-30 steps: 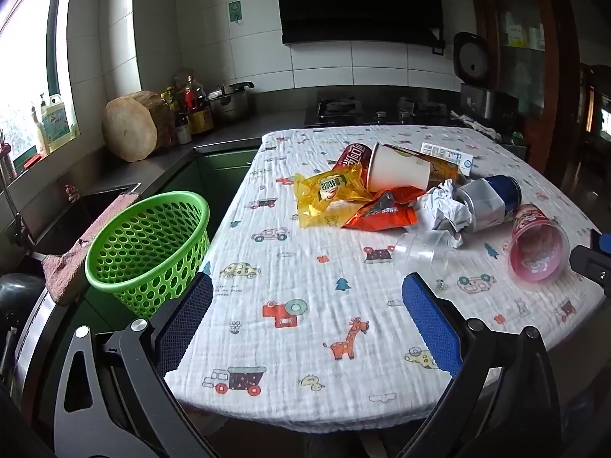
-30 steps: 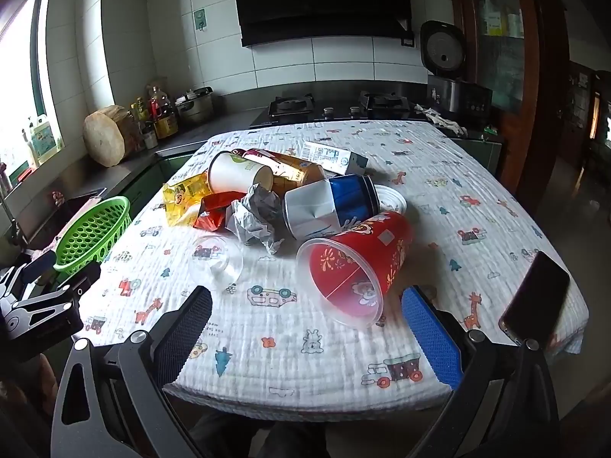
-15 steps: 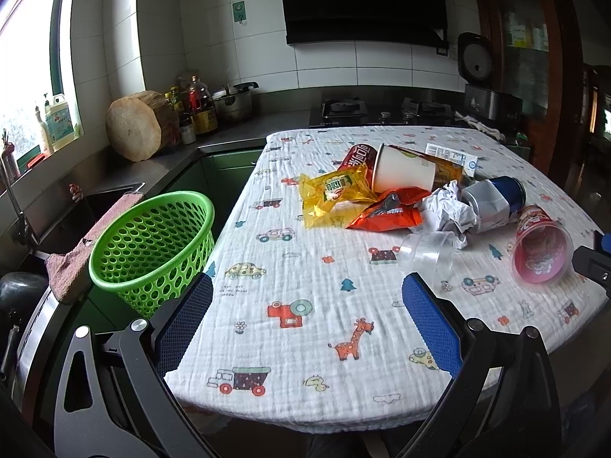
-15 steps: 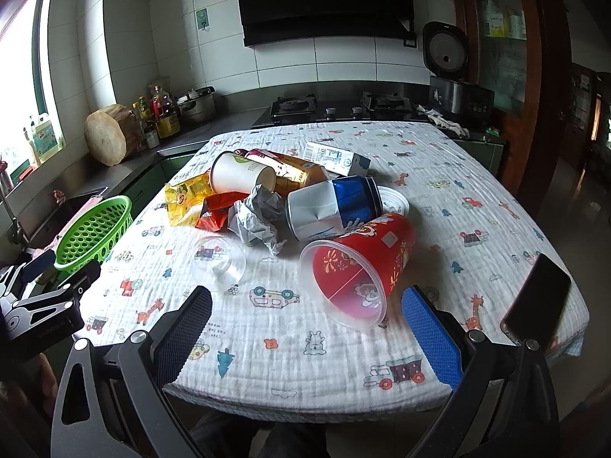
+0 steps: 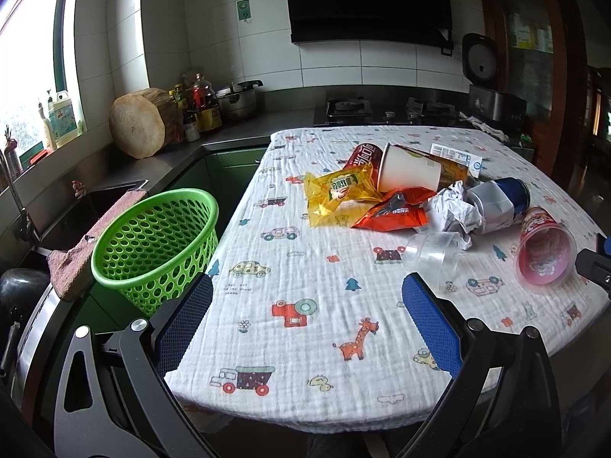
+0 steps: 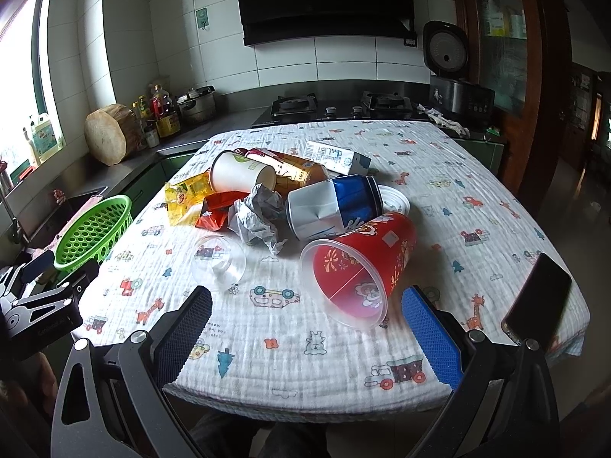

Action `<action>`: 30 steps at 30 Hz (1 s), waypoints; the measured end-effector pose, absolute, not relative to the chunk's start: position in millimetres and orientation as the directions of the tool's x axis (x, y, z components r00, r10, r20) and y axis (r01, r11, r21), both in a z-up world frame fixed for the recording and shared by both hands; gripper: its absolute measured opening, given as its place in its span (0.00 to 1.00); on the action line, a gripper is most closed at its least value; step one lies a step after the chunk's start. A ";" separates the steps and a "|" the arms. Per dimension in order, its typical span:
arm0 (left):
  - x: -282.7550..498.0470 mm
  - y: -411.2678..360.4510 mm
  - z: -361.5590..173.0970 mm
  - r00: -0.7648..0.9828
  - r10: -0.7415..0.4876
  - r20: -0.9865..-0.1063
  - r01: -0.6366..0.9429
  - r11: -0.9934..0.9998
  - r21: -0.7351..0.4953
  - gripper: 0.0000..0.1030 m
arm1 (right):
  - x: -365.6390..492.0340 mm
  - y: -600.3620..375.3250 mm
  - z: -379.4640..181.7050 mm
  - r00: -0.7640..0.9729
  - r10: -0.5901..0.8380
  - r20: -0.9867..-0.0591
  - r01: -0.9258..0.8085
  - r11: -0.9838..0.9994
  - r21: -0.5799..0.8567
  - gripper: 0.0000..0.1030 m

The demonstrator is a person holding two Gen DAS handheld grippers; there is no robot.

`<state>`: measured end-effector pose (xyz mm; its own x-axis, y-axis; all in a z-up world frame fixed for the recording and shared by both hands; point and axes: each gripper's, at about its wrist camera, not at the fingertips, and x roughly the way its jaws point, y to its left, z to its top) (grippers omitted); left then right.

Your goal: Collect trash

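A pile of trash lies mid-table: a red plastic cup [image 6: 359, 267] on its side, a crushed blue can [image 6: 336, 206], crumpled paper [image 6: 256, 217], a clear cup [image 6: 219, 263], a white paper cup [image 6: 242, 175], an orange wrapper [image 6: 215, 212] and a yellow packet [image 6: 187, 196]. The green basket [image 5: 156, 240] stands off the table's left edge. My left gripper [image 5: 307, 328] is open and empty over the table's near left. My right gripper [image 6: 305, 328] is open and empty, just short of the red cup. The pile also shows in the left wrist view, with the red cup [image 5: 544, 250] at right.
A black phone [image 6: 536, 297] lies at the table's near right corner. A milk carton [image 6: 336, 156] lies behind the pile. A pink cloth [image 5: 91, 236] hangs by the sink. A wooden block [image 5: 139, 126], bottles and a pot stand on the counter.
Both grippers have crept slightly forward and up; the trash and basket appear a little closer. Nothing was grasped or moved.
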<state>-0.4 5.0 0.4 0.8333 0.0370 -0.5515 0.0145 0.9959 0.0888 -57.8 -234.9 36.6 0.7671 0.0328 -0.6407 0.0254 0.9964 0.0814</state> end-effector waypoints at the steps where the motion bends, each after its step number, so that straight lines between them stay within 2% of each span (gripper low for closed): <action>1: -0.3 5.3 0.5 0.834 0.039 -0.551 0.013 0.996 0.089 0.95 | -57.8 -236.1 36.1 0.767 0.034 -0.640 0.024 0.996 0.081 0.94; 30: 7.1 8.6 -5.3 0.824 0.041 -0.565 -0.001 0.997 0.071 0.95 | -47.1 -242.1 26.8 0.752 0.018 -0.659 0.031 0.998 0.063 0.94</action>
